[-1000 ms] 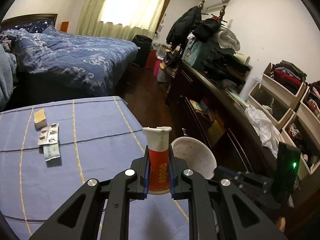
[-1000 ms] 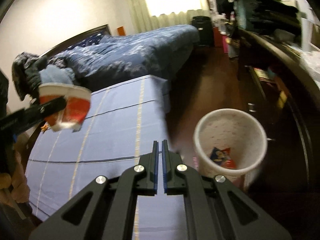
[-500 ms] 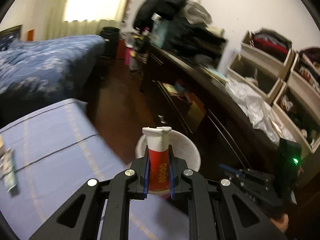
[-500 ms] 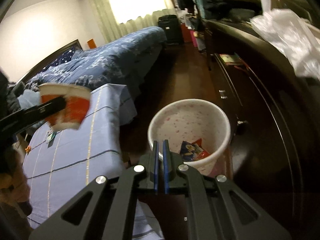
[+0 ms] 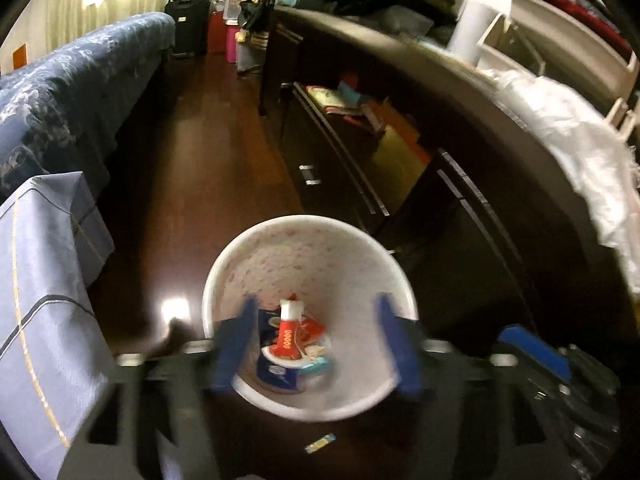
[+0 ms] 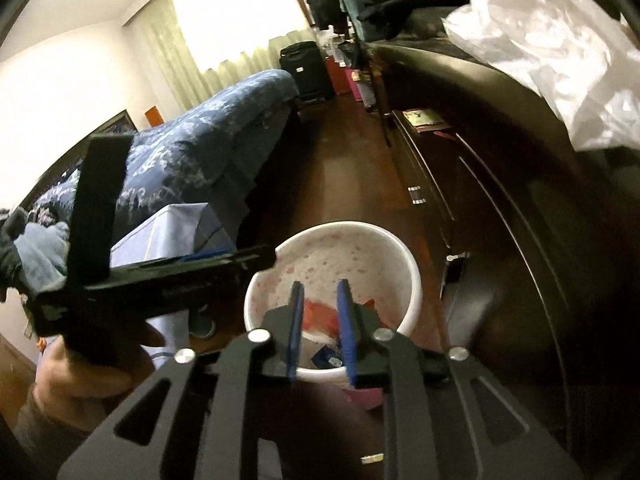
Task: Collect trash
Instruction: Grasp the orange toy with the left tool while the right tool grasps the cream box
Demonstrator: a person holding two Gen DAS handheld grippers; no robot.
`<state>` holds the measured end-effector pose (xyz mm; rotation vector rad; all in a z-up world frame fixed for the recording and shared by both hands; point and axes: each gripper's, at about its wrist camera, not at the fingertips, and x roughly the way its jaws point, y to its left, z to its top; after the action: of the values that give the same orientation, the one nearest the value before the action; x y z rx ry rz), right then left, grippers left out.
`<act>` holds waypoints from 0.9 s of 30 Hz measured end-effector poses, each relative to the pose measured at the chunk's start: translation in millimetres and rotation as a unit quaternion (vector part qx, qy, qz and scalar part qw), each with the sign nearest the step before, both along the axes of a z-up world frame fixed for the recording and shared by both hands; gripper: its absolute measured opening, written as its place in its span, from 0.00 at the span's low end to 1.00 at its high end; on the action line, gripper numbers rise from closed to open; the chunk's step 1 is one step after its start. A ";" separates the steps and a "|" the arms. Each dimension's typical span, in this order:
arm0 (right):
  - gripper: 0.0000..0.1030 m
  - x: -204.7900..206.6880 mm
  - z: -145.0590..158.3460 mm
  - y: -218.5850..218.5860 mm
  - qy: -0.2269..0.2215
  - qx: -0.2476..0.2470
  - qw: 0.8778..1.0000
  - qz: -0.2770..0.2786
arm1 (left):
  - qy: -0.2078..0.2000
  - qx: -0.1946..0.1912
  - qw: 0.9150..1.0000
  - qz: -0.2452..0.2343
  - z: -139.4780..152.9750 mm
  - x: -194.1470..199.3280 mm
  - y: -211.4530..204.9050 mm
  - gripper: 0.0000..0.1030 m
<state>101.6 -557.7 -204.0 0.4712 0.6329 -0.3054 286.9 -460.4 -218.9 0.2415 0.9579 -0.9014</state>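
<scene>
Left wrist view: The left gripper [image 5: 316, 340] points steeply down over a round white waste bin [image 5: 312, 408] with a smooth rim and a pink-speckled inner wall. Its jaws are opening; the blue pads stand wide apart, motion-blurred, with nothing pressed between them. A red paper cup [image 5: 289, 336] with a white rim lies inside the bin on blue and red printed wrappers [image 5: 276, 372]. The bin stands on a glossy dark wood floor [image 5: 208, 168], between a cloth-covered table [image 5: 36, 300] and a dark cabinet [image 5: 460, 200]. A small wrapper scrap [image 5: 320, 443] lies on the floor beside the bin.

Right wrist view: The right gripper [image 6: 322, 328] hovers above the same bin [image 6: 412, 280]. Its jaws are opening; the flat blue pads are slightly apart, with only the bin's contents visible through the gap. The left gripper [image 6: 180, 268], a black angular frame, is held by a hand [image 6: 80, 376] and reaches to the bin's rim. Crumpled white plastic [image 6: 560, 52] lies on the cabinet top.
</scene>
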 end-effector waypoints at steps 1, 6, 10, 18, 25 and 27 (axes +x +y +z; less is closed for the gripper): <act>0.27 -0.9 -1.6 -2.3 0.000 0.002 1.000 -0.002 | -0.009 0.002 1.000 0.007 -0.5 -1.0 -0.5 0.79; 0.41 -3.7 -8.8 -6.6 0.008 0.007 1.000 -0.011 | -0.075 0.005 0.997 0.030 17.4 -15.7 10.3 0.96; 0.67 -9.9 -4.2 2.5 0.001 0.000 1.000 -0.017 | -0.124 0.000 0.991 0.057 41.6 -25.3 32.6 0.96; 0.90 -4.4 17.6 63.3 -0.018 -0.037 0.998 0.044 | -0.158 -0.003 0.977 0.143 70.9 -32.9 121.0 0.96; 0.93 20.8 32.7 144.9 -0.020 -0.057 0.988 0.144 | -0.172 0.007 0.954 0.246 82.6 -36.7 235.3 0.96; 0.93 32.2 36.7 174.2 -0.017 -0.065 0.982 0.176 | -0.172 0.013 0.946 0.276 83.1 -35.7 269.3 0.96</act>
<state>133.8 -383.5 -167.3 0.2311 0.6463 -0.0025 251.2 -191.2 -135.9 0.1339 0.6574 -0.3148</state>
